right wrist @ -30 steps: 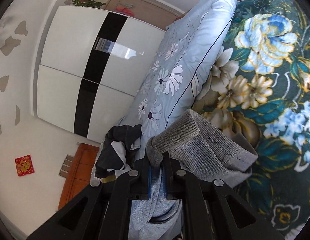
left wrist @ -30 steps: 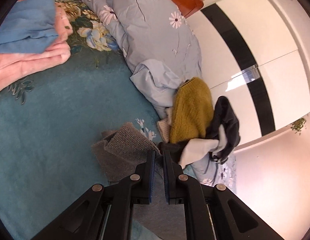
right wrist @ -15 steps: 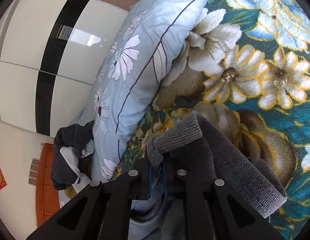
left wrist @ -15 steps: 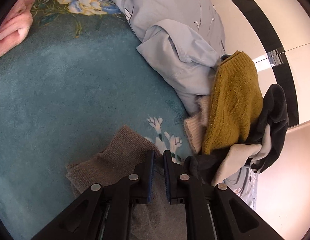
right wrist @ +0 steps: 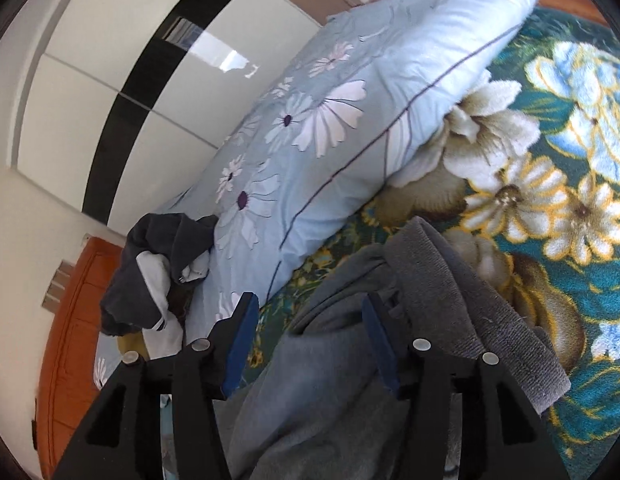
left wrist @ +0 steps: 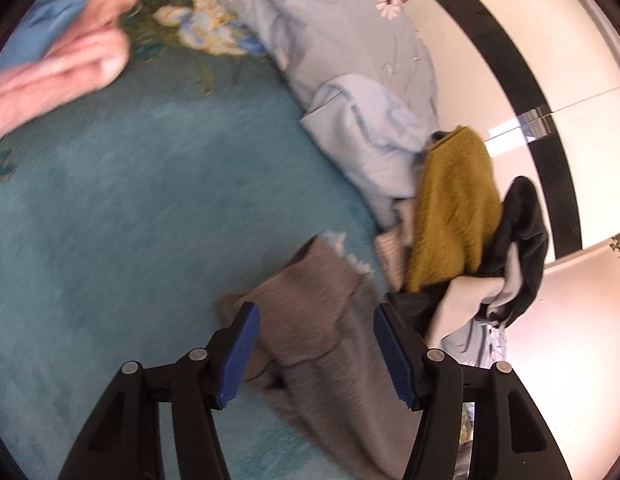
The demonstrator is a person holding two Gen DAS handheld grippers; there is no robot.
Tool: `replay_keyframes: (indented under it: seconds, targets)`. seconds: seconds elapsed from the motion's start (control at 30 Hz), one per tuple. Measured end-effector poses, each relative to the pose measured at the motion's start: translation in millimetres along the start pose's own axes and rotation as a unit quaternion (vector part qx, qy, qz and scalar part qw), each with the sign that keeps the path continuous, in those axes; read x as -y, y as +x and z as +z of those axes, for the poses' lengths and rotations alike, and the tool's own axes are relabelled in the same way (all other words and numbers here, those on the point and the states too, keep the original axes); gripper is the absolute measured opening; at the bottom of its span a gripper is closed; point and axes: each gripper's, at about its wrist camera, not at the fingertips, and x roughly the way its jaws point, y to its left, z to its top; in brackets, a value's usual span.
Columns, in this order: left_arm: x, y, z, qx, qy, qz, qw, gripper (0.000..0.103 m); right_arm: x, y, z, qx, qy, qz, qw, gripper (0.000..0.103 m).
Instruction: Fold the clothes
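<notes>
A bed with a teal flowered blanket [left wrist: 142, 208] carries the grey knitted garment [left wrist: 321, 320]. The left gripper [left wrist: 315, 344] is spread above it; the right gripper [right wrist: 306, 336] is spread too, over its folded part.

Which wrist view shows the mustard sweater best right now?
Left wrist. The mustard sweater lies in full view on the clothes pile, between the pale blue quilt and a dark garment. The right wrist view shows only a mustard sliver under that pile.
</notes>
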Motion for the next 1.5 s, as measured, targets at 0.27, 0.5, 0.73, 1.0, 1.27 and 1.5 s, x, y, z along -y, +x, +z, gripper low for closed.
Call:
replay_keyframes:
  seconds: [0.27, 0.5, 0.73, 1.0, 1.27, 1.5]
  targets:
    - [-41, 25, -20, -0.053, -0.069, -0.031, 0.9958, 0.064, 36, -67, -50, 0.031, -0.006, -0.02, 0.999, 0.074]
    - [-29, 32, -21, -0.026, -0.059, -0.024, 0.9976, 0.069, 98, -67, -88, -0.002, 0.102, -0.003, 0.995, 0.074]
    - [-27, 45, -19, -0.014, -0.079, -0.044, 0.9958, 0.069, 82, -32, -97, 0.016, 0.145, 0.036, 0.989, 0.074]
    - [-30, 48, -18, -0.001, -0.099, -0.03, 0.9946, 0.029, 72, -15, -93, 0.065, 0.157, -0.016, 0.985, 0.06]
    - [-27, 18, -13, 0.025, -0.095, -0.068, 0.9929, 0.02, 52, -31, -94, 0.047, 0.134, 0.013, 0.99, 0.022]
    - [-36, -56, -5, 0.076, -0.036, -0.07, 0.994, 0.02, 30, -70, -116, 0.03, 0.087, 0.05, 0.995, 0.019]
